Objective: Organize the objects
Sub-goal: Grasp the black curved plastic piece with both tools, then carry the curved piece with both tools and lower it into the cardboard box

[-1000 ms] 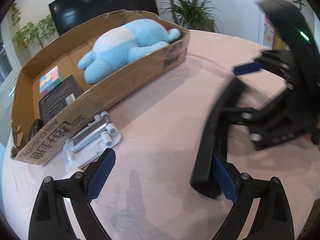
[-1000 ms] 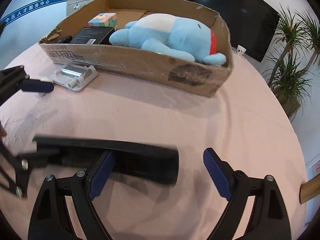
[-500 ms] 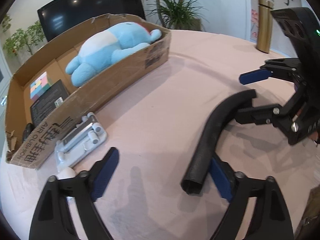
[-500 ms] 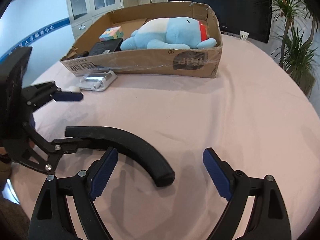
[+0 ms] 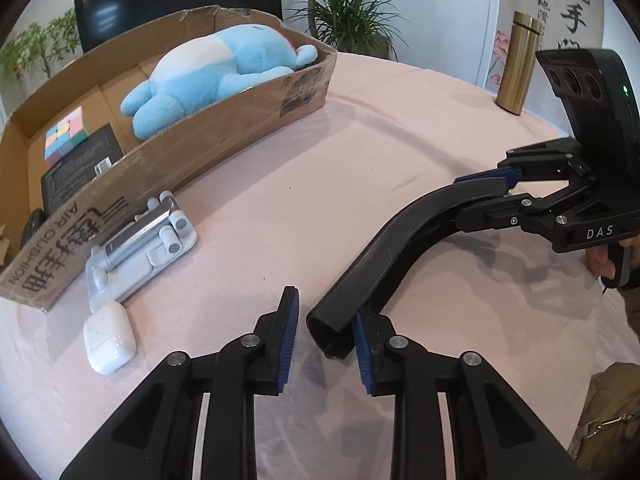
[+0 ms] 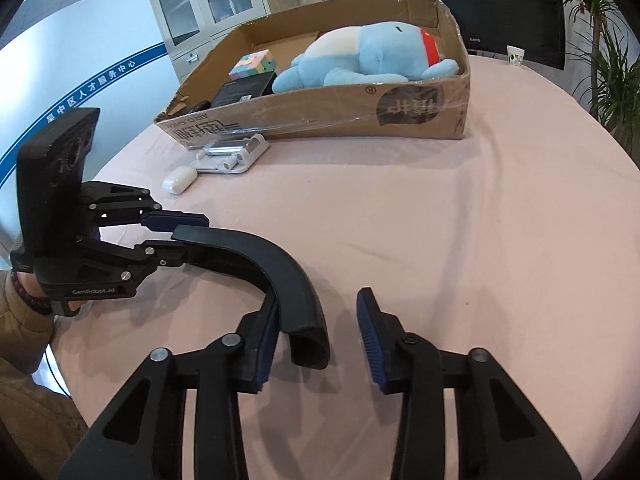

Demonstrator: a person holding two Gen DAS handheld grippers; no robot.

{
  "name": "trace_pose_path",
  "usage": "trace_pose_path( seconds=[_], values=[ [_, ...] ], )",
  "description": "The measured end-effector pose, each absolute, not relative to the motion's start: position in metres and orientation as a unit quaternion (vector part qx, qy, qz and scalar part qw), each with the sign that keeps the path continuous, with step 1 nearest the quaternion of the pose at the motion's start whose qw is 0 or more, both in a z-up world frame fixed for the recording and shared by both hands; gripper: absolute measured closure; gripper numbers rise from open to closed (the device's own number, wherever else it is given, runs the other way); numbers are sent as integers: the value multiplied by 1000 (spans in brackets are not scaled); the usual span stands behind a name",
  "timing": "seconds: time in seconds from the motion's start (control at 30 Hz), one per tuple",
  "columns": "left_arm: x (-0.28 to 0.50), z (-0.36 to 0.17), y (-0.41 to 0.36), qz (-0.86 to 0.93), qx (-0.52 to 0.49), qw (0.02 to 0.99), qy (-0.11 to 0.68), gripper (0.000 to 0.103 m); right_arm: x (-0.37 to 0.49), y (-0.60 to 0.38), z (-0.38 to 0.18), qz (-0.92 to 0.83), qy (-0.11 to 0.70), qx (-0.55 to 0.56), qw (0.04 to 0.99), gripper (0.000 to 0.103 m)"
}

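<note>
My left gripper (image 5: pixel 325 330) is closing on the curved black tube's (image 5: pixel 390 240) open end. The right gripper (image 5: pixel 494 188) is closing on its far end.

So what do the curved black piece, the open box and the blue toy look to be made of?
Curved black piece: matte, hollow at the end, probably rubber or foam tubing. Open box: brown corrugated cardboard with clear tape and printed lettering. Blue toy: soft plush fabric, with a fuzzy surface.

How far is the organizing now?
Done: the plush toy, colour cube and black packet lie in the cardboard box. In hand: left gripper and right gripper are closing on the curved black piece's ends. Left: that piece, the white stand and earbud case.
</note>
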State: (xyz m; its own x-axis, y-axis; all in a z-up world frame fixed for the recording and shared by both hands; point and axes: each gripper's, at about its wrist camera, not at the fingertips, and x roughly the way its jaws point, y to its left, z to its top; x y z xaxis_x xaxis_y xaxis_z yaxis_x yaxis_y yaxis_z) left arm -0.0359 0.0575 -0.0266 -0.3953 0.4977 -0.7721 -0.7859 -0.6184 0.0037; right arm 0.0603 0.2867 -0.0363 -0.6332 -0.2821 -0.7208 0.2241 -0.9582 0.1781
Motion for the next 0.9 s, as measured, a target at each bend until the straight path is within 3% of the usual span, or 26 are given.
trace_pose_path(
  seconds=[0.27, 0.4, 0.9],
  values=[
    [-38, -27, 50, 821, -384, 381, 184, 89, 67, 284, -35, -903, -43, 400, 149, 97],
    [-42, -26, 43, 824, -387, 375, 176, 93, 71, 280, -32, -902, -45, 399, 156, 98],
    [-50, -18, 17, 831, -383, 374, 149, 96, 58, 258, -26, -902, -26, 400, 161, 98]
  ],
)
